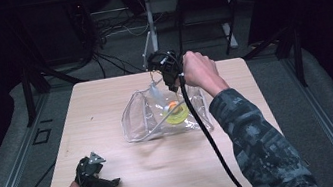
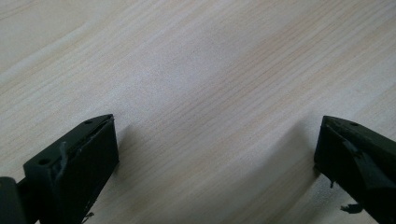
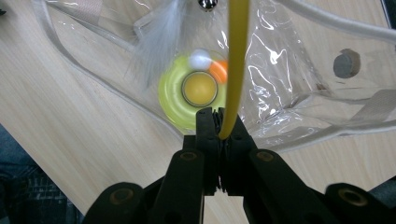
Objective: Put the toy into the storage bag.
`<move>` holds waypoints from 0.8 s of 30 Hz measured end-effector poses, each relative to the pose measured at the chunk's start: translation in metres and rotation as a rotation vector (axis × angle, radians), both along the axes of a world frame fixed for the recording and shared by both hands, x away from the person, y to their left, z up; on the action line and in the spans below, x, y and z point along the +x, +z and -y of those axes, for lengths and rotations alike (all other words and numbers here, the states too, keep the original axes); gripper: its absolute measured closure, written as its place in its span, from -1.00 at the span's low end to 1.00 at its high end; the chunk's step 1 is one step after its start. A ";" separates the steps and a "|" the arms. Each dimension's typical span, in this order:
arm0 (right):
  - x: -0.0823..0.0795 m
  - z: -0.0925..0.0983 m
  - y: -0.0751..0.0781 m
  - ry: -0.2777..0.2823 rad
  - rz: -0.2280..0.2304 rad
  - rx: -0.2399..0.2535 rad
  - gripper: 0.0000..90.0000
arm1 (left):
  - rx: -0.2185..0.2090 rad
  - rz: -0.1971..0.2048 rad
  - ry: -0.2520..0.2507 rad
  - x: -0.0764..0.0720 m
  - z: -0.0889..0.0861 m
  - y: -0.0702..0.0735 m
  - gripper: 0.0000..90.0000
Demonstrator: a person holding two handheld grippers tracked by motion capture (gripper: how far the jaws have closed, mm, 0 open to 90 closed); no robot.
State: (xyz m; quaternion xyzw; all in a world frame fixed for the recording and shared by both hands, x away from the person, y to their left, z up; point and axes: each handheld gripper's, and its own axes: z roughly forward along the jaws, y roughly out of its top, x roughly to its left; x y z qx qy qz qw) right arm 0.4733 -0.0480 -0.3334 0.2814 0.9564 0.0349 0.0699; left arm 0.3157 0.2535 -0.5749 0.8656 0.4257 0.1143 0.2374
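A pale wooden table is set in a dark room, with cables and stand legs seen on the floor beyond its far edge. The right gripper is seen clamped shut on a thin yellow rod, which rises from between its closed jaws toward the top of the right gripper view. Directly below and ahead of those jaws lies a clear plastic bag, open at its far end, and inside it, just past the jaw tips, a yellow-green ring toy with an orange centre is resting, with a white feather just to the left of the rod. The rod appears to belong to this feather toy, and it is judged that the toy is being lowered into the bag.

The left gripper is held low over bare wood, near the person's edge and well apart from the bag, its jaws spread wide with nothing between them.

For a clean placement, the rod should be kept clamped until its lower end is inside the bag's mouth; the descent should be kept slow and straight, so that the soft plastic is not pushed shut. The free gripper could be brought up to hold the rim open.
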 end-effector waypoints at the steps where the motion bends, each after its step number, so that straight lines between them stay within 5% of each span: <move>1: 0.000 0.001 -0.002 -0.004 -0.004 -0.005 0.95 | 0.000 0.000 0.000 0.000 0.000 0.000 -1.00; 24: 0.006 0.006 -0.042 -0.048 -0.030 -0.058 0.95 | -0.001 0.000 -0.002 0.000 0.000 0.000 -1.00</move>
